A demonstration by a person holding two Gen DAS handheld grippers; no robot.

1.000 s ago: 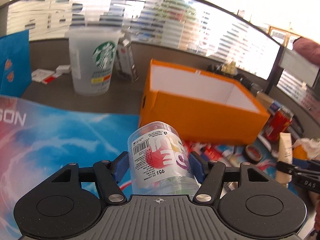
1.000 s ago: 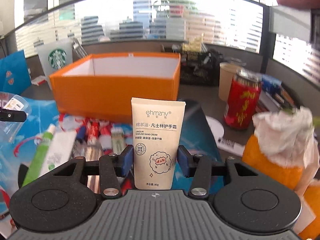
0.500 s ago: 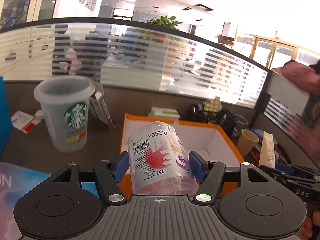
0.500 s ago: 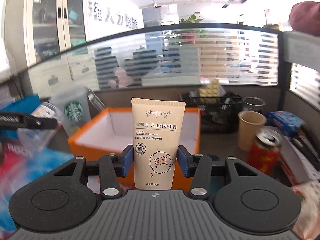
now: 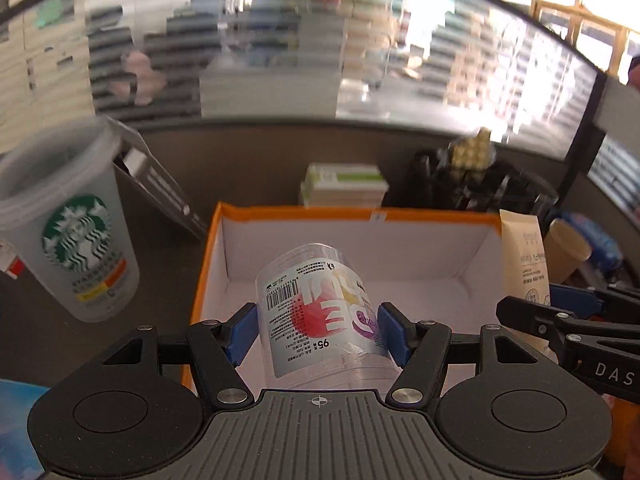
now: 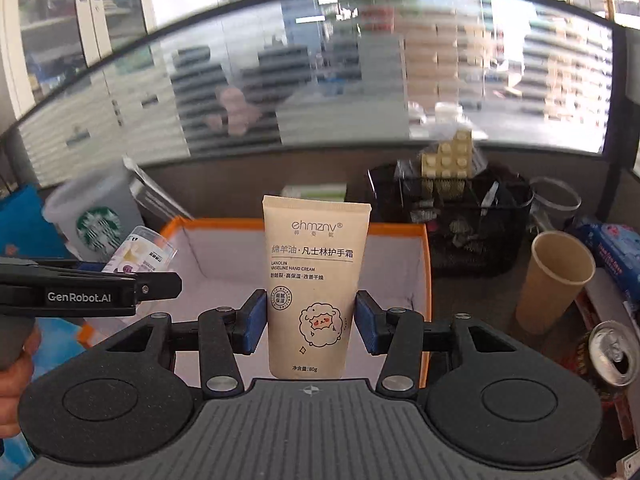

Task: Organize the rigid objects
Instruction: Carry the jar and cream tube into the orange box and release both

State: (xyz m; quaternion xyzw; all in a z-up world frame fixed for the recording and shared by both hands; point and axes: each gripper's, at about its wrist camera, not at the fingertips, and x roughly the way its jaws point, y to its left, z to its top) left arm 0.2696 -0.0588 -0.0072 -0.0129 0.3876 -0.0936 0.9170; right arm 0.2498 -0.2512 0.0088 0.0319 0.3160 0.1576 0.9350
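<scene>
Tongs in each of the person's hands carry one item toward an open orange cardboard box (image 5: pixel 400 213) with a white, apparently empty inside. The left tongs (image 5: pixel 318 332) are closed on a clear plastic cup (image 5: pixel 320 312) with a barcode and colourful print, blue pads pressing its two sides; the cup lies tilted, rim pointing away, poised over the near-left part of the box. The right tongs (image 6: pixel 310 322) grip a beige hand cream tube (image 6: pixel 314 280) low down on its sides, so it stands upright between the pads, in front of the box's near wall. Both items seem held above the box for dropping in, judging by the tidying task. Left of the left tongs a Starbucks cup (image 5: pixel 76 236) stands on the grey tabletop (image 5: pixel 168 264); right of the right tongs are a brown paper cup (image 6: pixel 554 280) and an opened drinks can (image 6: pixel 610 354).
</scene>
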